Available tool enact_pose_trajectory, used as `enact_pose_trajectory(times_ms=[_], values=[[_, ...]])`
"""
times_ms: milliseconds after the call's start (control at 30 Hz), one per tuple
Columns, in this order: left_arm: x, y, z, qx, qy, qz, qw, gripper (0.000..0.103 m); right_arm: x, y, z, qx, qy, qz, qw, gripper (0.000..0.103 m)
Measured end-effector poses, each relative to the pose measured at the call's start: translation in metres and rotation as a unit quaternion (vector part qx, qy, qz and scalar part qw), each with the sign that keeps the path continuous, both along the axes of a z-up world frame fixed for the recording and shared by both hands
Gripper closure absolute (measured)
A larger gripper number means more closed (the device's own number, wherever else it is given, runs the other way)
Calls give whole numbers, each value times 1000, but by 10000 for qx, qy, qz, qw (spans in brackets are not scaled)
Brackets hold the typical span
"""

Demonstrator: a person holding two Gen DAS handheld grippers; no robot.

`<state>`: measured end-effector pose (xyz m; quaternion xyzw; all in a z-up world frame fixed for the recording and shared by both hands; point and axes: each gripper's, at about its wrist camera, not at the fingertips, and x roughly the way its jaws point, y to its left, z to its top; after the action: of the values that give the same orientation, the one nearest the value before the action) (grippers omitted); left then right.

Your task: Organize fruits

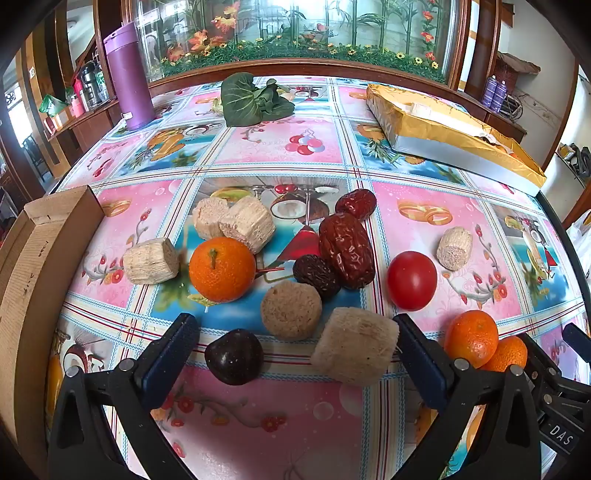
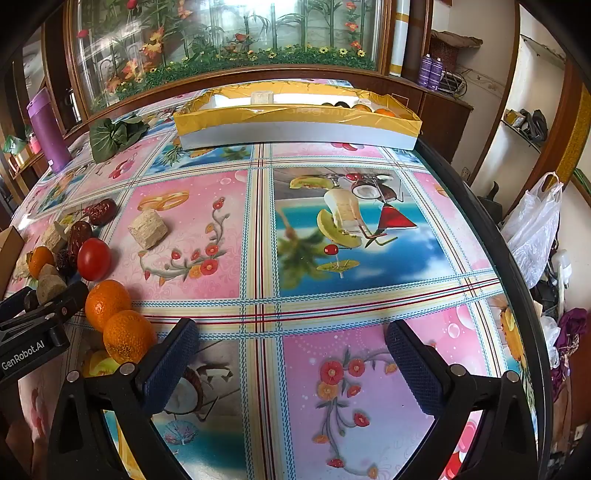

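Patterned tablecloth [image 2: 332, 258] over table, painted glass cabinet [image 1: 295, 33] behind. Yellow box [image 2: 295, 122] at far edge, contents mostly hidden by rim. Left tongs [image 1: 297, 347] spread wide around dark plum [image 1: 233, 356] and pale cake [image 1: 354, 350], gripping neither. Right tongs [image 2: 291, 343] spread, empty. Oranges [image 2: 118, 317], tomato [image 1: 412, 280], dates [image 1: 345, 249] scattered nearby.

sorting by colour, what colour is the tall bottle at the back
Purple bottle with a lighter lilac lid, clearest in the left wrist view.

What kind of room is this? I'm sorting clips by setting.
Likely a home dining or living room: a table under a fruit-print tablecloth, a glass-fronted wooden cabinet of artificial flowers behind it, and a purple tumbler among household clutter.
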<state>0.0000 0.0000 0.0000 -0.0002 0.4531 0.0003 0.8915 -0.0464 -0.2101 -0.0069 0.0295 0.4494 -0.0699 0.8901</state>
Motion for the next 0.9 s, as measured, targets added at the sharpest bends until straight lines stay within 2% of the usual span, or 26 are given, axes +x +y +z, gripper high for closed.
enact_pose_trajectory(times_ms=[733, 900], values=[[0, 0, 0, 9, 18, -12, 10000, 0, 0, 0, 0, -4, -5, -2, 10000, 1], [1, 2, 0, 7, 108, -204, 9997, 0, 0, 0, 0, -4, -4, -10, 10000, 1]])
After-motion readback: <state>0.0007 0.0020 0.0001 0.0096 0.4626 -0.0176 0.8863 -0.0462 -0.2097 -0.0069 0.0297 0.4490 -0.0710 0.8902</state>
